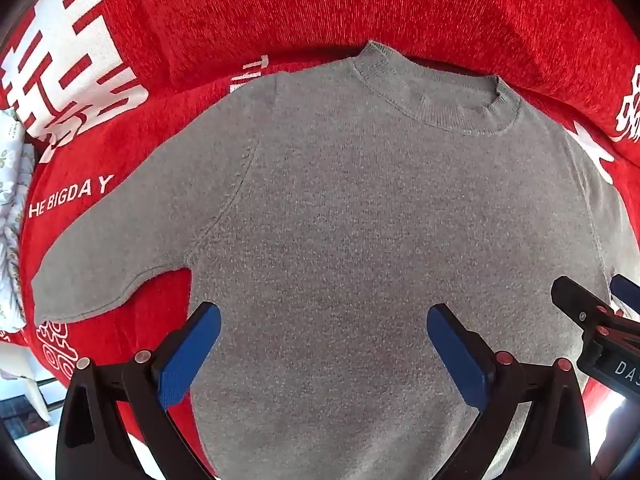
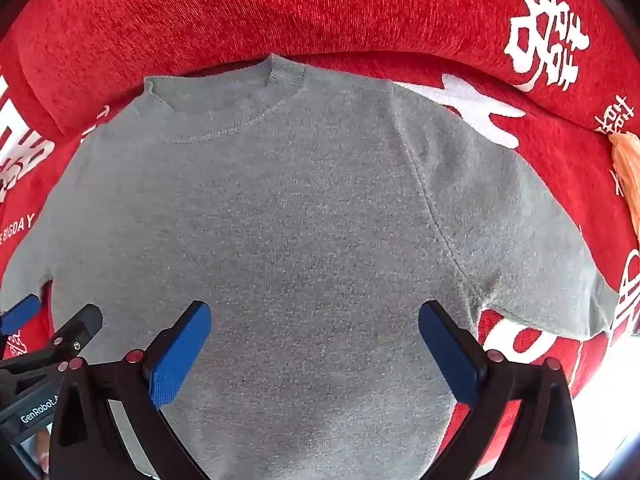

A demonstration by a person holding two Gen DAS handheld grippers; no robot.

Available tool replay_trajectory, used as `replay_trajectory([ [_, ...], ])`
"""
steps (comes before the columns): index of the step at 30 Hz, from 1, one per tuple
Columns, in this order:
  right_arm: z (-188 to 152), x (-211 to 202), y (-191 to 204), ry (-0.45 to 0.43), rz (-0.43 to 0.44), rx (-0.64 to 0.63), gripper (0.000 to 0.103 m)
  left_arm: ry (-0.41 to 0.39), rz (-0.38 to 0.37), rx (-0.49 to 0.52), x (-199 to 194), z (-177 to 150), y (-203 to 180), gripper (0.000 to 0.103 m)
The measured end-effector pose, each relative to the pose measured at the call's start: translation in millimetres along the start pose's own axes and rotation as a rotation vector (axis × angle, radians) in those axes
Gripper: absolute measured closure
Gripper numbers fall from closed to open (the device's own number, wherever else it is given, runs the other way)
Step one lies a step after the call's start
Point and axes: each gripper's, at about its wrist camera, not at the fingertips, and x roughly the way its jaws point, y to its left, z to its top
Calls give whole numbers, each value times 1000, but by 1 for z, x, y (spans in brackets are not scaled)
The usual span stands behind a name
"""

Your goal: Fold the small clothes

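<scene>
Blue-padded black left tongs [image 1: 323,340] hang nearest the lens, pointing down with the jaws spread wide and nothing between them; one blue pad [image 1: 188,356] sits over the sweater's left edge, the other over its body. Below them a small grey knitted short-sleeved sweater [image 1: 360,220] lies spread flat, front up, on a red plush blanket with white printed characters and lettering [image 1: 280,12]. Its ribbed round collar [image 1: 440,96] points away from the camera, towards a raised red fold of the blanket. One short sleeve [image 1: 108,252] stretches out flat to the left, its hem lying on the red cloth near the words "BIGDAY".

From the right wrist view the same grey sweater [image 2: 300,220] fills the middle, with the other short sleeve [image 2: 540,264] laid out to the right. Matching right tongs [image 2: 315,336] hang above the lower body of the garment, jaws likewise wide apart and gripping nothing. Each pair of tongs shows at the edge of the other's view, so the two stand side by side over the sweater's lower half.

Further out, a pale floral-patterned fabric [image 1: 10,208] lies at the blanket's left edge, and an orange piece of cloth [image 2: 628,172] lies at its right edge.
</scene>
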Motion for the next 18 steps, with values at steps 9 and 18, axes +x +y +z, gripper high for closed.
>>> replay_trajectory([
  [9,-2,2,-3,-6,-8,2,0,-4,4,-2,-3,2,-3,0],
  [18,-5,1,-1,-2,-12,2,0,-8,4,-1,-3,-1,-2,0],
])
